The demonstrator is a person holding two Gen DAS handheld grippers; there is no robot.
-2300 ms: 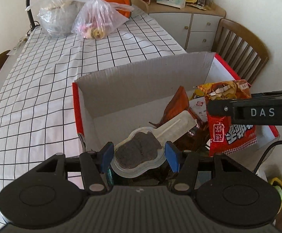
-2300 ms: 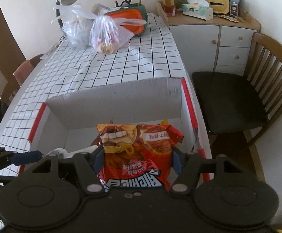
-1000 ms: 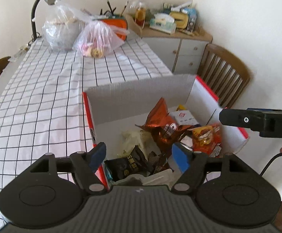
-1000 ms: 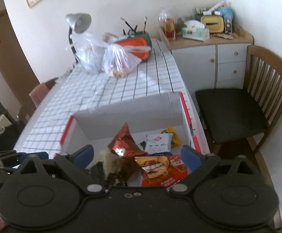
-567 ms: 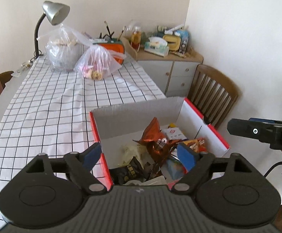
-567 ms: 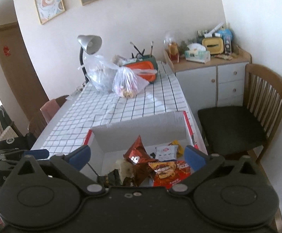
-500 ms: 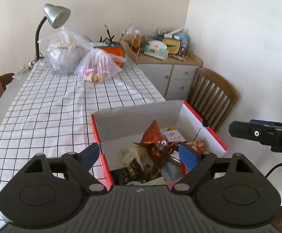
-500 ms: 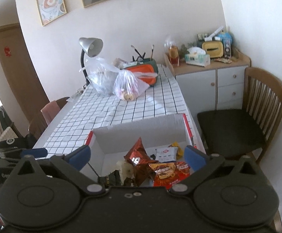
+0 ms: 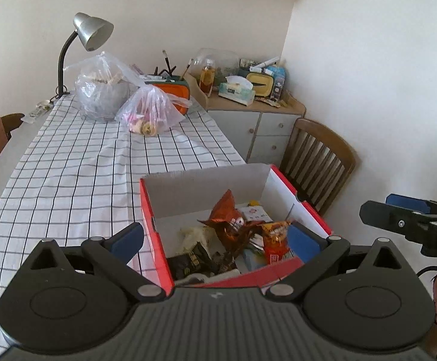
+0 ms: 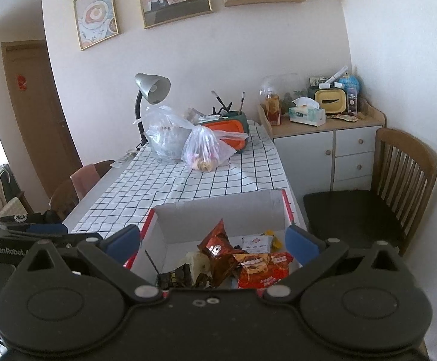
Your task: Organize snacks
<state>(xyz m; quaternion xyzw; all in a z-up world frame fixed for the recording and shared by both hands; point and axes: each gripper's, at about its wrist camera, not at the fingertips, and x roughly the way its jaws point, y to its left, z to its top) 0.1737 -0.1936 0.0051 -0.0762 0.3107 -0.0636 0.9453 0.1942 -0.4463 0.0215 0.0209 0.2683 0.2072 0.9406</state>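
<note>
- A person holds two grippers above the near end of a long surface [image 9: 68,162] covered with a black-and-white grid cloth.
- The left gripper [image 9: 215,240] fills the bottom of its own view. Its blue-padded jaws are opening, nearly at full width, and nothing is between them.
- The right gripper [image 10: 212,242] fills the bottom of its own view, jaws wide apart and empty. In the left view it also shows at the right edge of the frame.
- The task's things, the snacks [image 9: 236,240], lie in a loose heap inside a red-and-white cardboard box [image 9: 149,207], seen in the lower centre of both views, just beyond the jaws.
- In the heap are a shiny copper-coloured bag [image 10: 217,248] standing on end, a red-orange packet [image 10: 260,270] to its right, a small white packet [image 10: 254,243] behind that, and a dark wrapper [image 9: 191,260] near the front.
- At the far end of the surface, in the upper left of the left view, sit two knotted clear plastic bags [image 9: 125,102] under a desk lamp [image 9: 92,33].
- My reading: both grippers are free above the box, so a placing step looks complete.
- No loose snacks show on the cloth. If more remain, the next move calls for finding one, perhaps in the plastic bags, and lowering open jaws around it.
</note>
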